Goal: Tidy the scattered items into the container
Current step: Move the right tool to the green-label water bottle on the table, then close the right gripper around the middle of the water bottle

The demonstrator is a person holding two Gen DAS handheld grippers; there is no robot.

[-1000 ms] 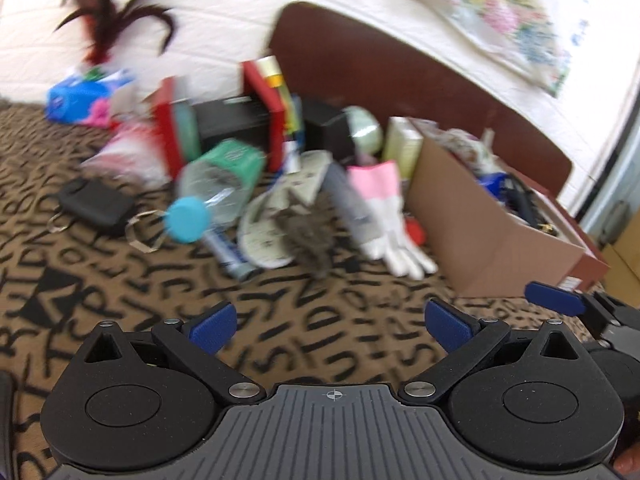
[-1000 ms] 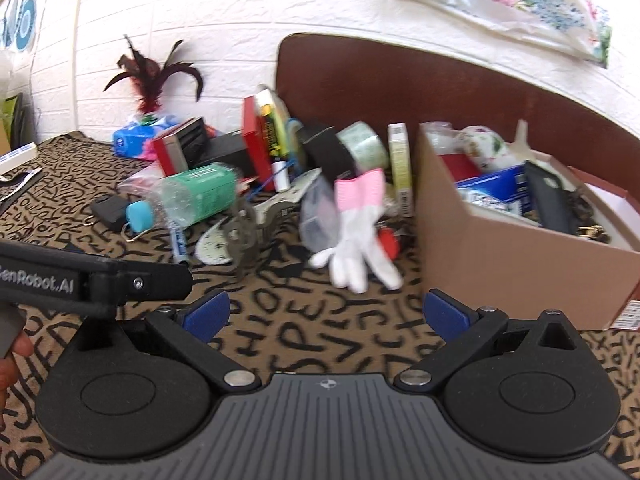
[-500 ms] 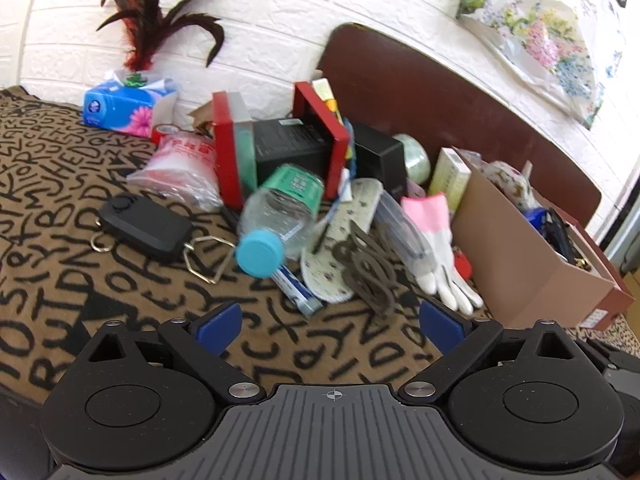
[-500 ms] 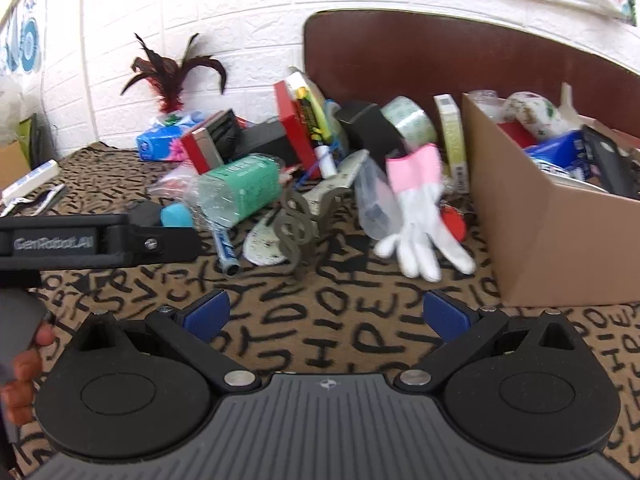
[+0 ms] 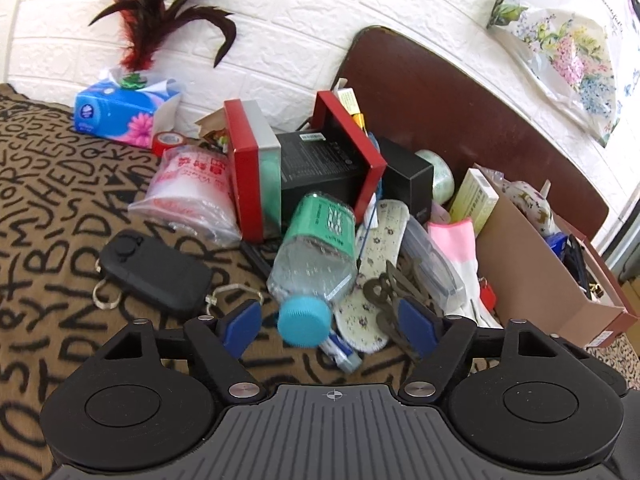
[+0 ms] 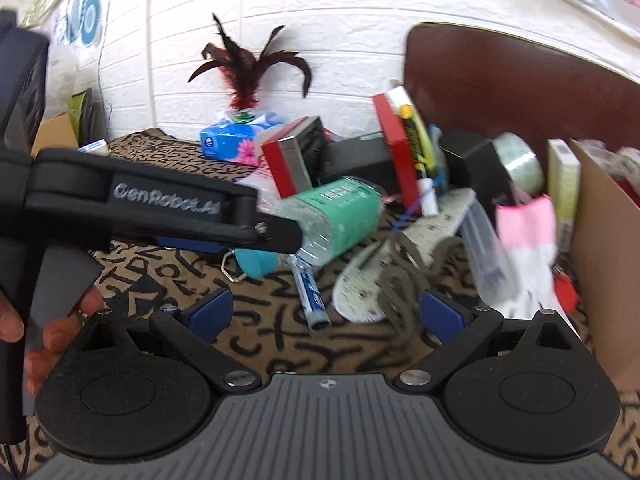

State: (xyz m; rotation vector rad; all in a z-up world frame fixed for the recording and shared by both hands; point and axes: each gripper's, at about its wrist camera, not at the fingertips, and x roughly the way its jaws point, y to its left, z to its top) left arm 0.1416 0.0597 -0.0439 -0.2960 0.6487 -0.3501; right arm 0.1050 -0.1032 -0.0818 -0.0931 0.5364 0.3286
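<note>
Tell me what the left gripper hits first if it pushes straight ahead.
Most likely the blue cap of the lying water bottle, which sits between the open left gripper fingers.

Clear bottle (image 5: pixel 316 256) lies toppled beside cardboard box (image 5: pixel 532 280).

A brown cloth (image 5: pixel 48 184) printed with black letters covers the surface. A white brick wall (image 5: pixel 280 20) rises behind, with a dark brown chair back (image 5: pixel 460 104) leaning against it.
</note>
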